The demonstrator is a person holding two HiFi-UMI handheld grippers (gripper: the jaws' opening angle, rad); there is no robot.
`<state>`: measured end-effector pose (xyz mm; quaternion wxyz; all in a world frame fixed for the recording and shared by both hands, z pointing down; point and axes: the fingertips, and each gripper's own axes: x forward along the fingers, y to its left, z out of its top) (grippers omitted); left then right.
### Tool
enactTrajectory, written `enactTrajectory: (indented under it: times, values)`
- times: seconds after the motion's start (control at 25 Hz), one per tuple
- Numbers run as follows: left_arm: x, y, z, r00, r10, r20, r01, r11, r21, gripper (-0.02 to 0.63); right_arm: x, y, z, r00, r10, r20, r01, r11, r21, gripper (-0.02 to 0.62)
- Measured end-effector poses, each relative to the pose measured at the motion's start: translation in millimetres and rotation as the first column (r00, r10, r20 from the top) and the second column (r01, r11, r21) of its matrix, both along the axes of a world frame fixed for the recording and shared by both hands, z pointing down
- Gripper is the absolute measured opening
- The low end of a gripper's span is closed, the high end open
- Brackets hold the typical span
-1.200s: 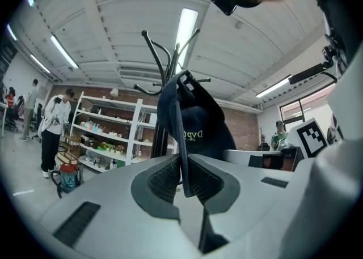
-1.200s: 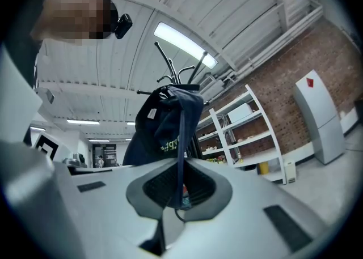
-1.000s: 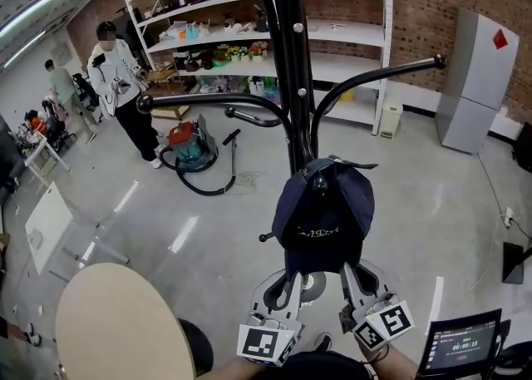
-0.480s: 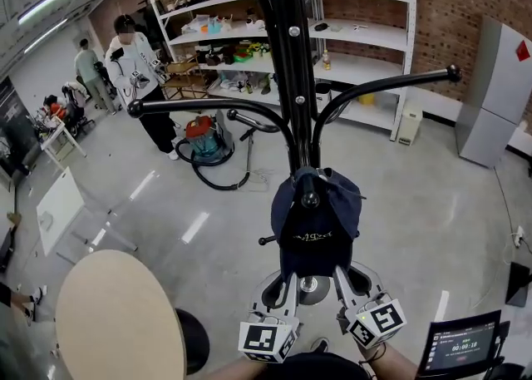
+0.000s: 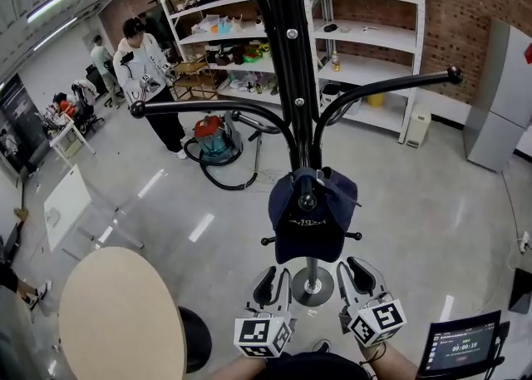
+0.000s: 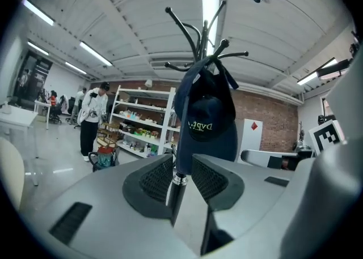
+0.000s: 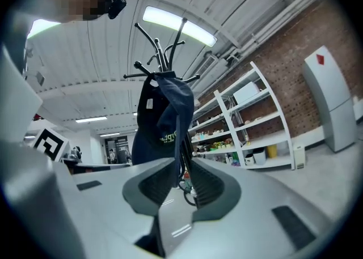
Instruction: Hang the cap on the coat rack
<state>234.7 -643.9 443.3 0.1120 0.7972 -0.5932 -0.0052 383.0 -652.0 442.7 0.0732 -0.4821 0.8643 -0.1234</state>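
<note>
Nearest, just in front of the coat rack's base, the left gripper [image 5: 276, 280] and the right gripper [image 5: 356, 275] sit side by side, pointing up at the cap. Both pairs of jaws are opening to a modest gap. In the left gripper view, only the rack's pole shows through the gap, farther off. In the right gripper view, the cap's lower edge hangs beyond the pads. Neither pair presses on anything.

Above them the dark blue cap [image 5: 309, 216] hangs on a short peg [image 5: 307, 201] low on the coat rack [image 5: 291, 79], close against the pole, with its stitched front facing outward. It is apart from both grippers and carried by the peg alone, so the hanging looks done and the grippers look free to draw away.

The cap looks light and soft. Its cloth crown sags and folds around the peg, and only the brim is likely to be stiff. If it needs resettling, the brim edge or the back band would be the firmest places to pinch. A grip on the crown would only bunch the cloth, and a tug could slide the cap off so short a peg.

Left of the rack is a round pale table [image 5: 116, 312]. Behind the rack are a vacuum cleaner [image 5: 214, 139], a standing person [image 5: 154, 79] and white shelves [image 5: 366, 37].
</note>
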Motion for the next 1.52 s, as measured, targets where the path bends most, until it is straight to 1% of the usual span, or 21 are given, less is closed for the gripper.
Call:
enactTrajectory:
  times: [0.16, 0.28, 0.4, 0.48, 0.64, 0.72, 0.92, 1.08, 1.12, 1.16, 1.2, 1.24, 1.28, 1.4, 1.52]
  values:
    - [0.7, 4.1, -2.5, 0.999, 0.022, -0.023, -0.022, 1.0, 0.01, 0.092, 2.5, 6.3, 6.2, 1.0, 0.011, -0.008, -0.011, 1.0, -0.018, 0.072]
    - [1.6, 11.3, -4.8, 0.996, 0.076, -0.042, -0.074, 0.996, 0.039, 0.094, -5.3, 14.9, 16.1, 1.0, 0.009, -0.015, -0.01, 0.999, -0.045, 0.072]
    - [0.5, 14.7, -6.7, 0.99, 0.138, -0.041, -0.136, 0.99, 0.047, 0.094, -14.8, 23.4, 23.3, 1.0, 0.013, -0.02, -0.014, 0.998, -0.065, 0.072]
    - [-3.6, 16.3, -4.8, 0.984, 0.174, -0.043, -0.173, 0.984, 0.042, 0.094, -24.0, 28.7, 24.9, 0.999, 0.016, -0.031, -0.018, 0.998, -0.067, 0.072]
    - [-12.4, 20.2, 4.8, 0.972, 0.222, -0.072, -0.222, 0.975, 0.01, 0.092, -44.1, 37.2, 26.4, 0.999, 0.007, -0.052, -0.011, 0.998, -0.069, 0.072]
    - [-12.1, 24.2, 4.4, 0.963, 0.256, -0.082, -0.256, 0.967, 0.01, 0.092, -51.7, 41.9, 22.5, 0.998, 0.0, -0.059, -0.004, 0.998, -0.057, 0.072]
    - [-3.3, 35.6, 2.6, 0.931, 0.355, -0.084, -0.354, 0.935, 0.027, 0.092, -68.0, 49.3, 12.4, 0.996, -0.022, -0.086, 0.02, 1.0, -0.021, 0.071]
    - [-13.4, 39.3, 6.8, 0.922, 0.372, -0.109, -0.371, 0.928, 0.028, 0.092, -86.0, 57.0, 18.5, 0.993, -0.047, -0.105, 0.044, 0.998, -0.035, 0.069]
    - [-16.0, 40.8, 7.6, 0.921, 0.374, -0.111, -0.374, 0.927, 0.028, 0.092, -89.2, 59.2, 19.7, 0.993, -0.051, -0.104, 0.046, 0.998, -0.041, 0.047]
    - [-17.0, 42.9, 8.2, 0.919, 0.378, -0.112, -0.377, 0.926, 0.028, 0.092, -90.9, 61.3, 20.4, 0.993, -0.054, -0.101, 0.049, 0.998, -0.047, 0.011]
    - [-16.8, 45.4, 8.6, 0.917, 0.383, -0.112, -0.382, 0.924, 0.029, 0.091, -91.9, 63.3, 20.8, 0.993, -0.058, -0.098, 0.054, 0.997, -0.05, 0.003]
    - [-15.8, 47.9, 8.9, 0.915, 0.389, -0.11, -0.388, 0.921, 0.03, 0.056, -92.5, 65.0, 21.1, 0.993, -0.063, -0.097, 0.059, 0.997, -0.051, 0.003]
    - [-14.2, 50.1, 9.3, 0.912, 0.397, -0.107, -0.396, 0.918, 0.032, 0.003, -93.1, 66.2, 21.5, 0.993, -0.068, -0.097, 0.064, 0.997, -0.051, 0.003]
    - [-10.4, 52.7, 9.8, 0.901, 0.424, -0.097, -0.423, 0.906, 0.034, 0.003, -96.8, 67.4, 23.6, 0.992, -0.077, -0.102, 0.073, 0.996, -0.047, 0.003]
    - [-10.1, 54.3, 11.1, 0.894, 0.44, -0.087, -0.439, 0.898, 0.036, 0.003, -103.8, 70.3, 23.7, 0.988, -0.081, -0.134, 0.078, 0.997, -0.027, 0.003]
